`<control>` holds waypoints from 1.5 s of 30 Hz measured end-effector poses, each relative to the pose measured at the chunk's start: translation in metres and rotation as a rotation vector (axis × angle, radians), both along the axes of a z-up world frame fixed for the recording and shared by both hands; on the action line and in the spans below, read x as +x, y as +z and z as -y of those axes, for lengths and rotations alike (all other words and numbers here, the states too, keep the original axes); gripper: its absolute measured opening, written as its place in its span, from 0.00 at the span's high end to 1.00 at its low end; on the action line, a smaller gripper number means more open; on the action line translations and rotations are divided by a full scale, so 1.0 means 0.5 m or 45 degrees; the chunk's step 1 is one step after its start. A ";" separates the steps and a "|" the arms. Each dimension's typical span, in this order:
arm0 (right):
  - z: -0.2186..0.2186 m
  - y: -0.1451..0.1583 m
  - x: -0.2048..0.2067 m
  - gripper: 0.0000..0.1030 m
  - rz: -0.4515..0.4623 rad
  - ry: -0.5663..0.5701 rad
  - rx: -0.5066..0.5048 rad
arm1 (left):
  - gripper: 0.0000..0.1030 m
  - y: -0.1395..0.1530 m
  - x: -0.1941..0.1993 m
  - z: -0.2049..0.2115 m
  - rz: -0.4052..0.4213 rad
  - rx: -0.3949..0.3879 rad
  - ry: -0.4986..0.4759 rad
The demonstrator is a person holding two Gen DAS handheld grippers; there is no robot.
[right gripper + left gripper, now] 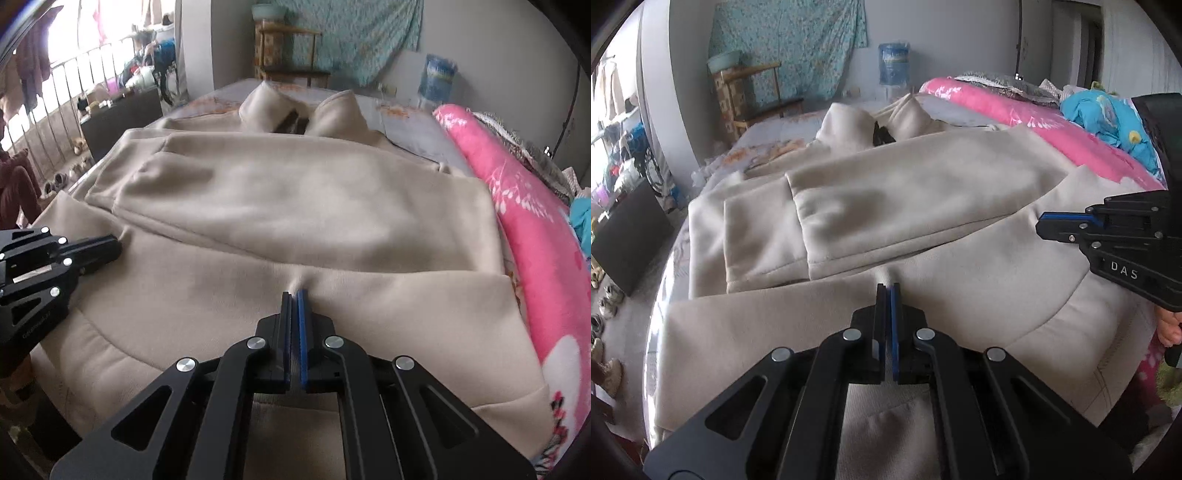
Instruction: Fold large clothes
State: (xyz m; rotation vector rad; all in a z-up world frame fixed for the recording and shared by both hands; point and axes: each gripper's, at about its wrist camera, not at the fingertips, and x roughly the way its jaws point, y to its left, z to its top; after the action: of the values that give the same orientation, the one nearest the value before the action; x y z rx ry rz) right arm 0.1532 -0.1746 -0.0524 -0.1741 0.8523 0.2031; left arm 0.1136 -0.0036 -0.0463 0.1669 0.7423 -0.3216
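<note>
- left gripper (888, 286): jaws together, clamped on a small pinch of the beige hoodie (923, 192) along its near hem band; the cloth puckers into a ridge right at the tips.
- risk here, my judgement: the bite looks shallow and may catch only the top layer. if i lift, the under layer could stay on the bed (798, 125) and the fold would come out skewed.
- sleeves (764, 236) lie folded across the body, cuffs toward the left side of the left view. a quick lift could shake them loose.
- hoodie lies flat on the bed, hood (306, 107) at the far end, hem toward me. both tongs sit on the near hem, apart from each other, one toward each side.
- right gripper (295, 295): also closed, clamped on the same hem band, same little pucker ahead of the tips.
- risk, my judgement: if the two hands rise unevenly, the hem sags between them and the crease goes crooked.
- pink quilt (532, 221) lies just beside the hoodie's right edge; the carried hem could drag against it.
- hem corner nearest the quilt lies outside the right grip and may flop under.
</note>
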 end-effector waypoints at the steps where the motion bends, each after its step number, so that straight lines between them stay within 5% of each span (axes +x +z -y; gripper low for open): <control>1: 0.004 -0.002 0.003 0.97 -0.003 0.002 0.012 | 0.98 -0.001 0.000 0.002 0.001 0.007 0.001; 5: 0.052 0.025 -0.004 0.96 -0.032 0.007 0.114 | 0.98 -0.002 -0.001 0.002 -0.005 0.015 -0.001; 9: 0.115 0.057 -0.027 0.92 0.032 -0.109 0.040 | 0.98 -0.004 -0.001 0.002 -0.005 0.023 -0.001; 13: 0.192 0.014 -0.006 0.92 -0.011 -0.288 -0.113 | 0.98 -0.003 -0.001 0.002 -0.004 0.021 -0.005; 16: 0.238 -0.003 -0.001 0.98 -0.036 -0.330 0.028 | 0.97 -0.003 -0.001 0.000 -0.003 0.011 -0.016; 20: 0.235 -0.006 -0.006 0.98 -0.024 -0.348 0.031 | 0.90 0.004 0.006 -0.041 -0.076 -0.135 -0.036; 22: 0.237 -0.005 -0.009 0.98 -0.026 -0.343 0.051 | 0.88 0.017 0.001 -0.076 -0.082 -0.193 0.021; 27: 0.262 -0.008 -0.010 0.98 -0.028 -0.336 0.131 | 0.88 0.007 -0.001 -0.193 -0.126 -0.144 0.291; 29: 0.265 -0.007 -0.009 0.98 -0.032 -0.333 0.148 | 0.98 -0.006 0.003 -0.240 -0.151 -0.251 0.322; 33: 0.256 0.020 -0.021 0.97 -0.032 -0.319 0.117 | 0.98 -0.001 0.009 -0.257 -0.174 -0.329 0.333; 38: 0.201 0.068 -0.110 0.65 0.010 -0.151 0.055 | 0.95 0.042 -0.031 -0.236 -0.109 -0.367 0.223; 42: 0.152 0.049 -0.161 0.57 -0.042 -0.017 0.051 | 0.86 0.058 -0.082 -0.177 -0.130 -0.390 -0.020; 45: 0.139 -0.009 -0.162 0.52 -0.111 -0.033 -0.003 | 0.75 0.019 -0.097 -0.124 -0.167 -0.229 -0.048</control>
State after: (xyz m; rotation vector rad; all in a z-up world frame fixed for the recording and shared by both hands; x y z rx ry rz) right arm 0.0722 -0.2441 -0.0566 -0.1569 0.9406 0.1866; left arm 0.0650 0.0584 -0.0370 -0.0106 0.8360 -0.4365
